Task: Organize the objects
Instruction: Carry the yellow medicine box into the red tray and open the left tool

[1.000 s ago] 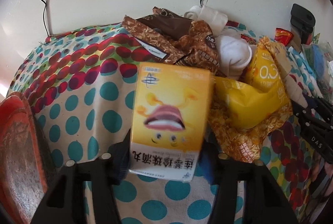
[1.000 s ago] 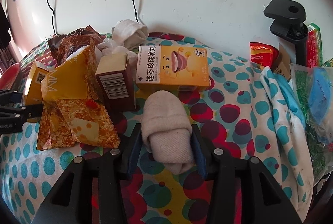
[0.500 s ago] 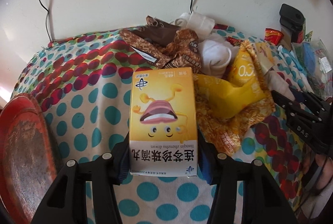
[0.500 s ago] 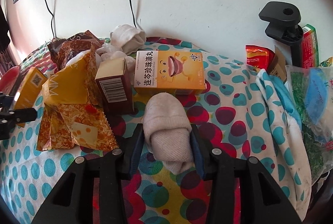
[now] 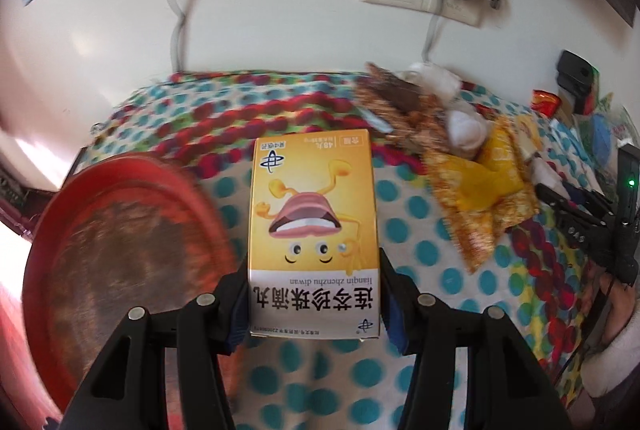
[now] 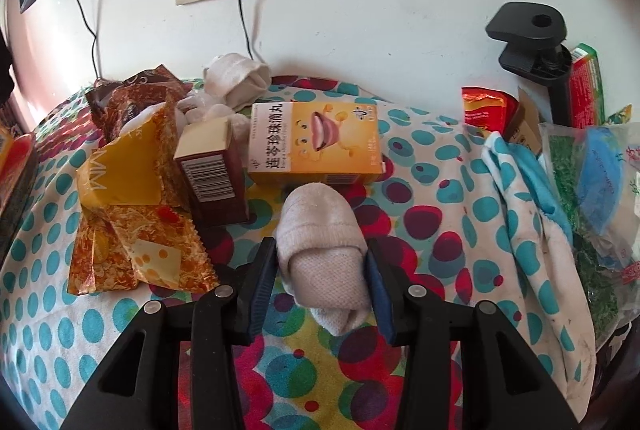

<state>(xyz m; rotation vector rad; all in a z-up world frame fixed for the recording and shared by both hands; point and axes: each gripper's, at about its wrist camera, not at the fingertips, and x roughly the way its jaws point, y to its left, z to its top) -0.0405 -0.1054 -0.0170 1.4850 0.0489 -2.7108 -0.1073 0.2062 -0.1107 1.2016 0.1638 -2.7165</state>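
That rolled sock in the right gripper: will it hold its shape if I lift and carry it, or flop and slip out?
The sock is a soft knit roll that bulges between the right gripper's pads, so it probably squashes rather than resists. Its loose end droops below the jaws and may unroll or dangle. The fabric looks grippy, so slipping seems unlikely, and it is likely very light.
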